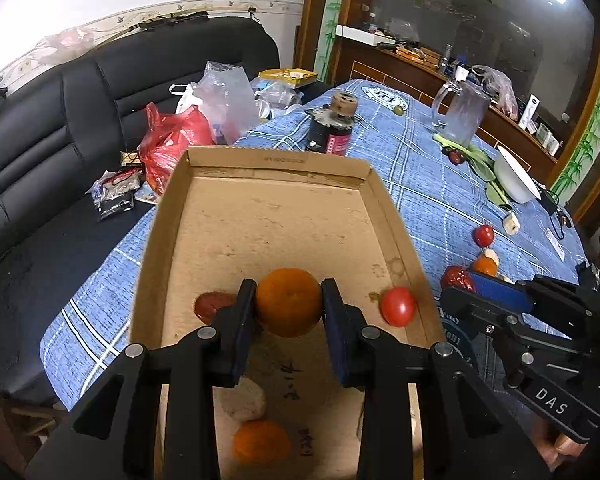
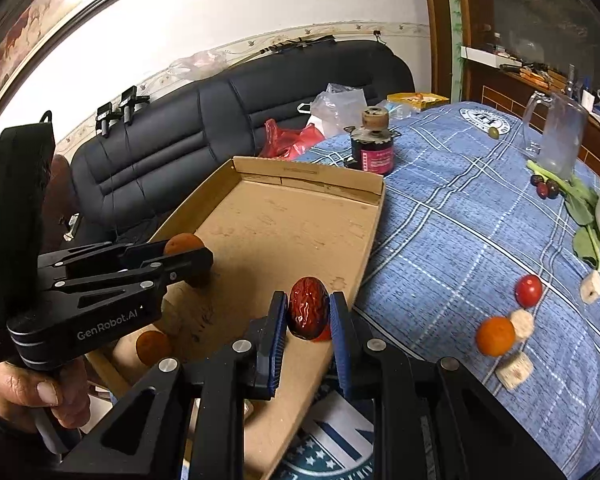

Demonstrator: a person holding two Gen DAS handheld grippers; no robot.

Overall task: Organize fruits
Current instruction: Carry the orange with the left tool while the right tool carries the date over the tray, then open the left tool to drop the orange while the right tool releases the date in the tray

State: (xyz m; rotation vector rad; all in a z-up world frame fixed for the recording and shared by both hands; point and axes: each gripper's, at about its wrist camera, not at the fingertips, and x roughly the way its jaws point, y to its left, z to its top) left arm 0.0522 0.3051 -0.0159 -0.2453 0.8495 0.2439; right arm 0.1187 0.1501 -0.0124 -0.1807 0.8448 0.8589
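Delivery step: your left gripper (image 1: pixel 288 304) clamps the orange (image 1: pixel 288 302) over the cardboard tray (image 1: pixel 278 166), your right gripper (image 2: pixel 308 314) pinches the red date (image 2: pixel 308 307) at its edge; next, lower and release both.

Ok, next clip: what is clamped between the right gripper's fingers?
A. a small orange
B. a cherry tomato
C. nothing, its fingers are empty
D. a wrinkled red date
D: in the right wrist view the right gripper is shut on a glossy, wrinkled red date over the cardboard tray; the orange sits in the left gripper instead.
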